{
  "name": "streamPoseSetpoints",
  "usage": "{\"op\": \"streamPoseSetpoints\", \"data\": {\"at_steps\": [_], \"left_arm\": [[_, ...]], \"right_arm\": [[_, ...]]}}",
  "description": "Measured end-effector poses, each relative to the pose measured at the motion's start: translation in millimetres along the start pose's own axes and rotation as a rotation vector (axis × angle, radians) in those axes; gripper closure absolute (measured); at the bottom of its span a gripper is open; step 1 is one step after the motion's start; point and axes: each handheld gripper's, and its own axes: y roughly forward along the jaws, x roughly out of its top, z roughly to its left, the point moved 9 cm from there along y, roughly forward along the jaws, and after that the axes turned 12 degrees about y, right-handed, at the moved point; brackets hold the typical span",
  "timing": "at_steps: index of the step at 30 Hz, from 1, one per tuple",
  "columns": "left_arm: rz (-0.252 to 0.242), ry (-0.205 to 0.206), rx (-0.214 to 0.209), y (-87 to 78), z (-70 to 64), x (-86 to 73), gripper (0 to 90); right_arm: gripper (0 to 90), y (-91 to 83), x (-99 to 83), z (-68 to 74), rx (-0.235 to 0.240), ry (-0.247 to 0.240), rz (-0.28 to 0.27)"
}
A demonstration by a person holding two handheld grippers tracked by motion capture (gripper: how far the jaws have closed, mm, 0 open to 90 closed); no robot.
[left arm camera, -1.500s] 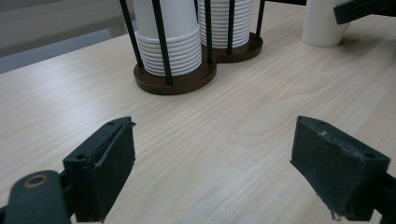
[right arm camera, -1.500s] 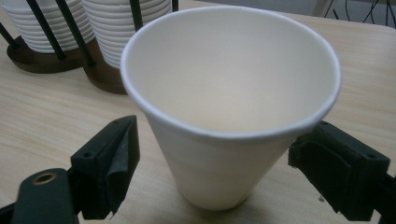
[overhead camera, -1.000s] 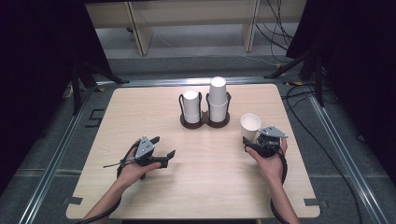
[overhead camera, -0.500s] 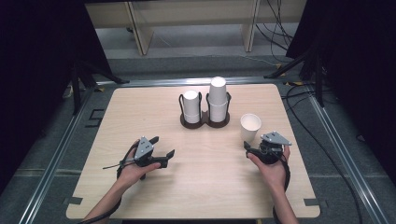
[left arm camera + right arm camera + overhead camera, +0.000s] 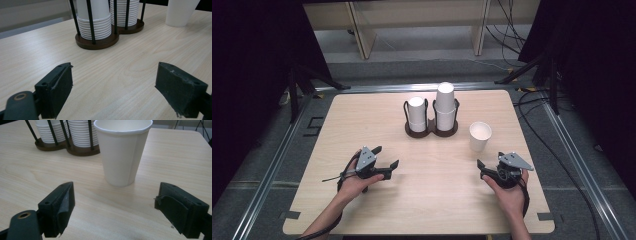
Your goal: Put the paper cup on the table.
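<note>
A dark room with black curtains surrounds a grey floor (image 5: 422, 62) strewn with cables at 1 o'clock. The pale wooden table (image 5: 362, 115) stands on it inside a metal frame. At the table's 12 o'clock sits a dark two-well cup holder (image 5: 432, 129) carrying stacked white cups. A single paper cup (image 5: 480, 136) stands upright at 2 o'clock, apart from the holder. The right gripper (image 5: 484, 170), jaws spread and empty, sits near the cup at 4 o'clock. The left gripper (image 5: 387, 162), jaws likewise spread, rests at 8 o'clock.
</note>
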Motion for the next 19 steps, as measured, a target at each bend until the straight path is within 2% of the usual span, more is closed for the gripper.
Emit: {"op": "streamPoseSetpoints", "data": {"at_steps": [1,4,5,6,7,9,10,13,14,18,19], "left_arm": [[-0.007,0.007,0.001,0.4,0.4,0.6,13.6],[-0.006,0.009,0.001,0.3,0.4,0.6,13.6],[-0.006,0.008,-0.001,0.3,0.3,0.6,13.6],[-0.001,0.000,-0.002,0.1,-0.2,0.1,13.6],[-0.001,-0.001,-0.002,0.1,-0.1,0.0,13.6],[-0.002,0.003,-0.002,0.0,0.0,0.1,13.6],[-0.005,0.001,-0.003,0.2,-0.3,0.3,13.6],[-0.005,0.013,-0.003,0.7,0.1,0.6,13.6],[-0.005,0.011,-0.004,0.7,0.1,0.6,13.6],[0.002,-0.001,-0.007,0.8,-0.5,0.0,13.6],[0.002,0.001,-0.009,0.9,-0.6,0.0,13.6]], "right_arm": [[15.5,-1.6,0.0,-0.8,0.017,-0.025,-0.009],[15.5,-4.1,-0.6,-1.0,0.017,-0.029,-0.013],[15.5,-5.0,-1.1,-0.8,0.011,-0.005,-0.031],[15.5,-5.0,-1.1,-0.8,0.011,-0.005,-0.031],[15.5,-5.5,-2.4,1.1,0.034,0.007,-0.019],[15.5,-7.1,-1.5,-2.5,-0.008,0.007,-0.047],[15.4,-9.4,0.2,-4.4,-0.010,-0.021,-0.048],[15.4,-10.6,2.3,-6.6,-0.003,-0.016,-0.073],[15.4,-10.7,2.5,-5.8,-0.005,0.013,-0.087],[15.4,-14.4,4.0,-10.8,-0.016,0.003,-0.089],[15.4,-15.7,1.4,-8.1,-0.013,0.047,-0.072]]}}
